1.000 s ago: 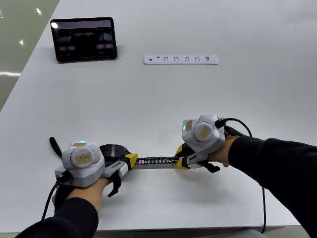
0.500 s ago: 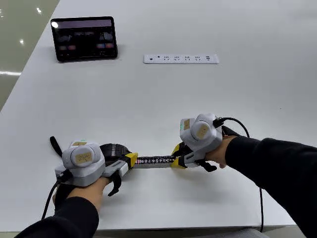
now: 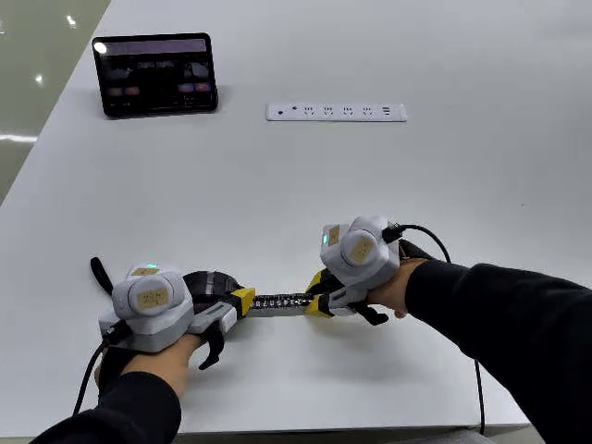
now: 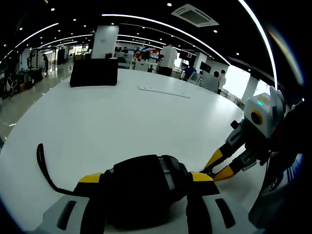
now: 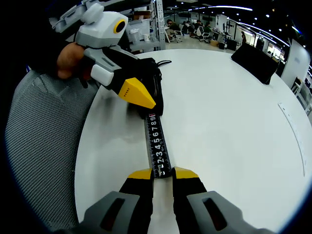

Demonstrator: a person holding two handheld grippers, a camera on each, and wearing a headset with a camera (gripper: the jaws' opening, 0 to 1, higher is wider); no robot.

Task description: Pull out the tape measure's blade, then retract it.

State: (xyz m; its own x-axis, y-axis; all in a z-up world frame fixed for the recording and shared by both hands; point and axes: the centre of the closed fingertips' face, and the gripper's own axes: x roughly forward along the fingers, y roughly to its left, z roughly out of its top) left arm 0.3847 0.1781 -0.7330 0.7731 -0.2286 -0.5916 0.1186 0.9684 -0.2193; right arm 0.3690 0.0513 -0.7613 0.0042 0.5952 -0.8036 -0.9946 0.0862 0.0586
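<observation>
left gripper (image 4: 146, 178) clamped | right gripper (image 5: 163, 173) pinched shut | tips facing

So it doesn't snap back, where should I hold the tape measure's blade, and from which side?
Grip the blade at its free tip, coming in line with it from the end opposite the case. It is a thin strip, low over the table; the right gripper pinches it there.

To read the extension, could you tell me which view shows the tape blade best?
The right gripper view: the blade runs lengthwise from the right gripper to the case, numerals legible. The head view shows it small; in the left gripper view the case covers it.
</observation>
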